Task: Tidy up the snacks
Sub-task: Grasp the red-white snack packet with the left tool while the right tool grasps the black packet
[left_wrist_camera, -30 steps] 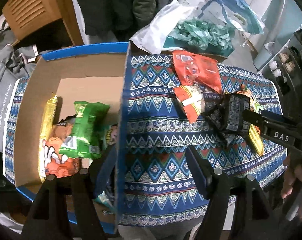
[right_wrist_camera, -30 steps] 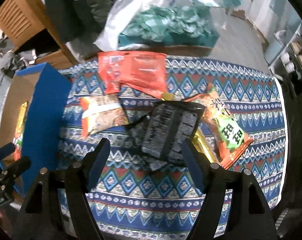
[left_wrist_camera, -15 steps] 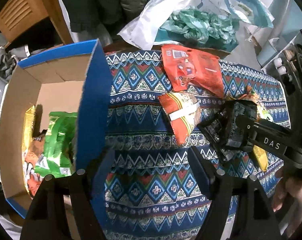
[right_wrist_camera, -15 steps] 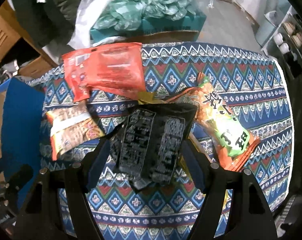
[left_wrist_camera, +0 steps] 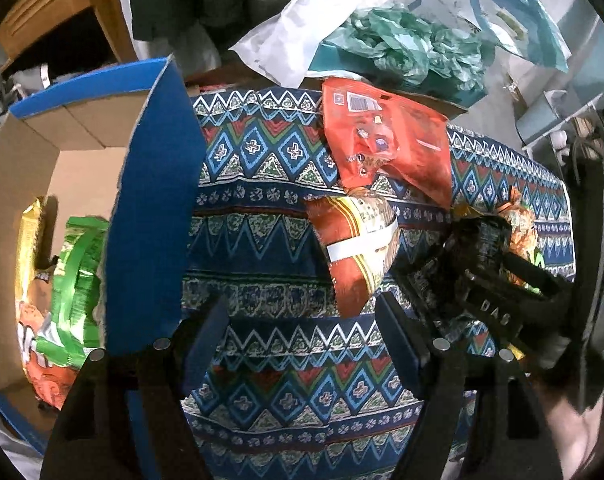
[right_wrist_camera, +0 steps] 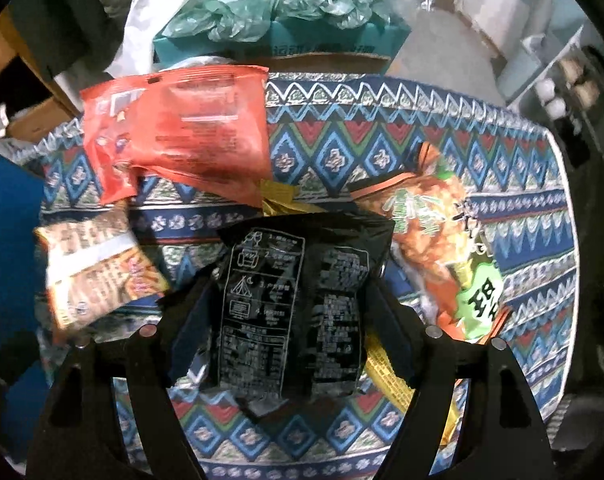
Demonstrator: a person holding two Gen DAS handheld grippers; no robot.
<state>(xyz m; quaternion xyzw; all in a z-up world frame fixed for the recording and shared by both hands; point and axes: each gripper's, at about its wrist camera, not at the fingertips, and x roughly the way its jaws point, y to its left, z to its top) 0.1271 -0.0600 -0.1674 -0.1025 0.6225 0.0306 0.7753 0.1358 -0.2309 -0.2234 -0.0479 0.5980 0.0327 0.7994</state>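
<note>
A black snack packet [right_wrist_camera: 298, 304] lies on the patterned tablecloth [right_wrist_camera: 342, 152] between the fingers of my right gripper [right_wrist_camera: 290, 316], which is open around it. The same packet [left_wrist_camera: 466, 256] and the right gripper's finger [left_wrist_camera: 530, 276] show in the left wrist view. My left gripper [left_wrist_camera: 302, 336] is open and empty above the cloth, beside the blue cardboard box [left_wrist_camera: 150, 216]. The box holds a green packet [left_wrist_camera: 76, 276] and other snacks. A large red packet [right_wrist_camera: 182, 128], a brown-orange packet [right_wrist_camera: 94, 264] and an orange-green packet [right_wrist_camera: 446, 248] lie on the cloth.
A teal box with crumpled green paper [right_wrist_camera: 286, 12] and a white plastic bag [left_wrist_camera: 302, 44] stand beyond the table's far edge. A yellow packet [right_wrist_camera: 386, 364] lies partly under the black one. A wooden cabinet [left_wrist_camera: 54, 12] is at the far left.
My right gripper has moved forward and down so the black packet now sits between its fingers. My left gripper has drifted right, away from the box interior.
</note>
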